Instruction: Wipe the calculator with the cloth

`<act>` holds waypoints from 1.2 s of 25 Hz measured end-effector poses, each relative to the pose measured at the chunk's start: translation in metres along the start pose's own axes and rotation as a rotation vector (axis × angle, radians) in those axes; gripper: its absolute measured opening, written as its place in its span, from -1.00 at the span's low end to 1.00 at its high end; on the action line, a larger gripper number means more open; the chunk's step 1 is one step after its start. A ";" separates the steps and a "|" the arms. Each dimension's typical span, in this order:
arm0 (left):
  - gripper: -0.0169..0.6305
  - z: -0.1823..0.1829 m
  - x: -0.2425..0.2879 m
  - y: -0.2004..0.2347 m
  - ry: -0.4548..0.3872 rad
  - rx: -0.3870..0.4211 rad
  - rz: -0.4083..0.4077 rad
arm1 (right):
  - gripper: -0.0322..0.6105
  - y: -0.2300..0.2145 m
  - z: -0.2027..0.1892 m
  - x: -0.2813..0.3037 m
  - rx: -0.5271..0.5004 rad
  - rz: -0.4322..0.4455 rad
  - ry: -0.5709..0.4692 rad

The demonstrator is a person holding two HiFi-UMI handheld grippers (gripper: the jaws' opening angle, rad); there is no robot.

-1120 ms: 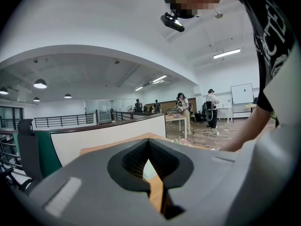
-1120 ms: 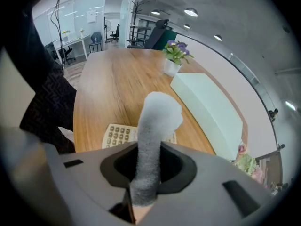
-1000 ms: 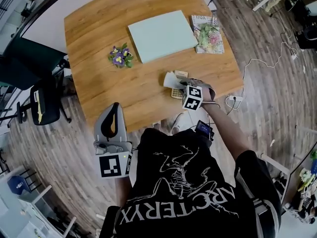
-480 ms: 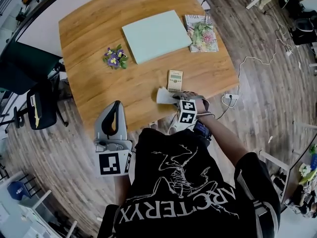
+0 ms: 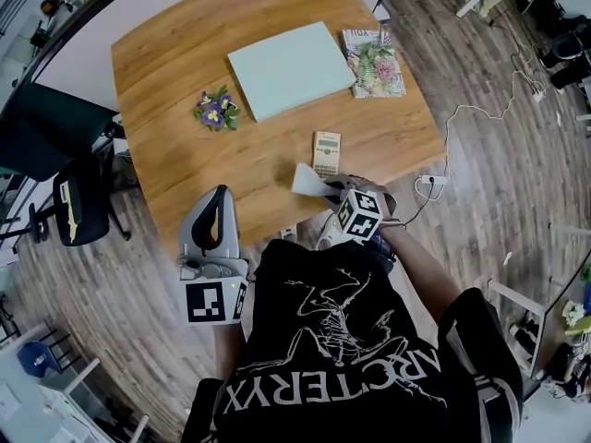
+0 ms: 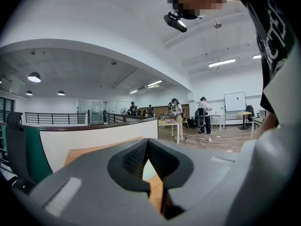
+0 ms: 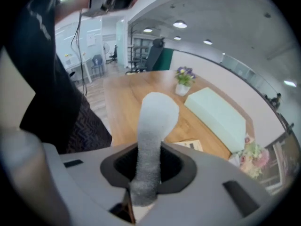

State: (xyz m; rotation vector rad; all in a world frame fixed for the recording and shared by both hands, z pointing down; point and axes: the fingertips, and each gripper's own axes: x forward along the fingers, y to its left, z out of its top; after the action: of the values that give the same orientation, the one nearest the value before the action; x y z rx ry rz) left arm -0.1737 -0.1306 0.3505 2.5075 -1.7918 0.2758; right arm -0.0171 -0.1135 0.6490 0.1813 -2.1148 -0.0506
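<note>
The calculator [image 5: 326, 152] lies flat on the wooden table [image 5: 175, 109], just beyond my right gripper [image 5: 331, 188], whose jaws are clamped on the white cloth [image 5: 307, 180]. My left gripper [image 5: 215, 212] hangs off the table's near edge, jaws together and empty. Plank floor [image 5: 480, 164] all around. Farther back lie a mint board [image 5: 291, 66] and a magazine [image 5: 374, 63]; a small white pot [image 7: 181, 89] holds purple flowers [image 5: 214, 110].

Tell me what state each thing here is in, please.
Left gripper: shut, empty.
Right gripper: shut on the cloth.
Cloth: pinched, sticking out past the jaws.
Calculator: flat on the table, face up, uncovered.
Magazine: closed, lying flat.
Flower pot: upright.
</note>
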 end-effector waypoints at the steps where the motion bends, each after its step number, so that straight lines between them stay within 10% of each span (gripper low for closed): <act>1: -0.94 0.001 0.002 0.000 -0.004 0.004 -0.005 | -0.61 -0.012 0.007 -0.017 0.057 -0.040 -0.049; 8: -0.94 0.005 0.019 -0.008 0.006 0.009 -0.026 | -0.60 -0.104 0.023 -0.178 0.381 -0.414 -0.390; 16: -0.94 0.031 0.047 -0.040 -0.050 0.069 -0.122 | -0.60 -0.114 0.006 -0.340 0.476 -0.827 -0.621; 30: -0.94 0.045 0.062 -0.057 -0.068 0.109 -0.166 | -0.61 -0.097 -0.014 -0.411 0.528 -1.069 -0.719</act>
State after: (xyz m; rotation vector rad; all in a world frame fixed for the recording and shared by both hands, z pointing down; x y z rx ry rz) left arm -0.0951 -0.1760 0.3207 2.7532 -1.6194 0.2913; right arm 0.2162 -0.1474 0.2985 1.8103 -2.4158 -0.2094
